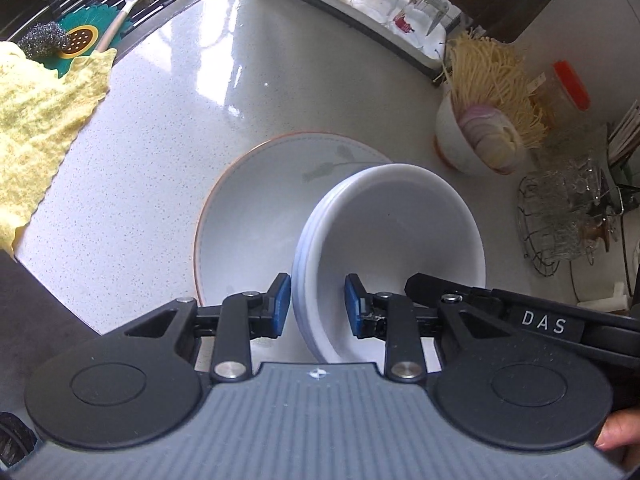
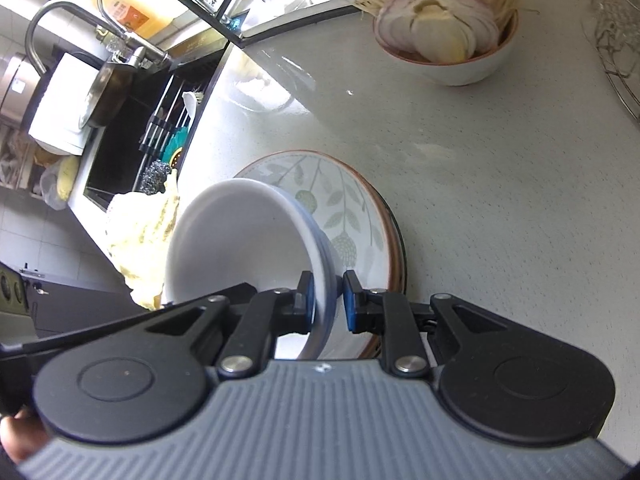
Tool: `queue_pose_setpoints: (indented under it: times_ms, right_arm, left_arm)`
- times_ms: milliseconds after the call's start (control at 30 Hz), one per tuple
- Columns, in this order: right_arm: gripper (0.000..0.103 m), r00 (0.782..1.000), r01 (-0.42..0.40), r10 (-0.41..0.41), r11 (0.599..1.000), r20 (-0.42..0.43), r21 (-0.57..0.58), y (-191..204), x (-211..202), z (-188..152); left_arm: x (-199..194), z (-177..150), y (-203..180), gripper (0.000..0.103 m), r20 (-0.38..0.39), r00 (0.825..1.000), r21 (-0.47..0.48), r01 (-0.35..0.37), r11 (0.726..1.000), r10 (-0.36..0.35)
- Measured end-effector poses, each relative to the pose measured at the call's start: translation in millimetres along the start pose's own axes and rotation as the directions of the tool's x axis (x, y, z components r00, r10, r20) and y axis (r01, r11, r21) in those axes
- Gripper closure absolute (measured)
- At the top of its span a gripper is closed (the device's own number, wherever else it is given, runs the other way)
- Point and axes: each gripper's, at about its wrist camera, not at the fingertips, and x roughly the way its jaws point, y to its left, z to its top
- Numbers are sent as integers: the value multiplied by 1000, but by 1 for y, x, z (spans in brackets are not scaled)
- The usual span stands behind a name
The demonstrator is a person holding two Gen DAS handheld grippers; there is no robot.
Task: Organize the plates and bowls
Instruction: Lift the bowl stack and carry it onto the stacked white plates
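Note:
A stack of white bowls [image 1: 392, 236] is held tilted over a leaf-patterned plate with a brown rim [image 1: 256, 208] on the speckled counter. My left gripper [image 1: 317, 304] straddles the stack's near rim, one blue pad outside and one inside, with a visible gap at the pads. In the right wrist view my right gripper [image 2: 327, 300] is shut on the opposite rim of the white bowls [image 2: 240, 236], above the patterned plate [image 2: 352, 208]. The right gripper's black arm [image 1: 520, 312] shows in the left wrist view.
A bowl of sliced onion and dry noodles [image 1: 480, 132] stands at the right. A wire basket of glassware [image 1: 568, 220] is beyond it. A tray of glasses [image 1: 380, 4] lies at the back. A yellow cloth [image 1: 40, 112] and sink rack [image 1: 92, 4] are left.

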Motion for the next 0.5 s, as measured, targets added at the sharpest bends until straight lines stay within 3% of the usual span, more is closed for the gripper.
queue_pose_setpoints:
  times_ms: [500]
  right_arm:
    - [84, 999, 31, -31, 999, -30, -13, 4, 14, 0]
  left_arm:
    - [13, -4, 8, 70, -20, 1000, -30, -2, 1000, 2]
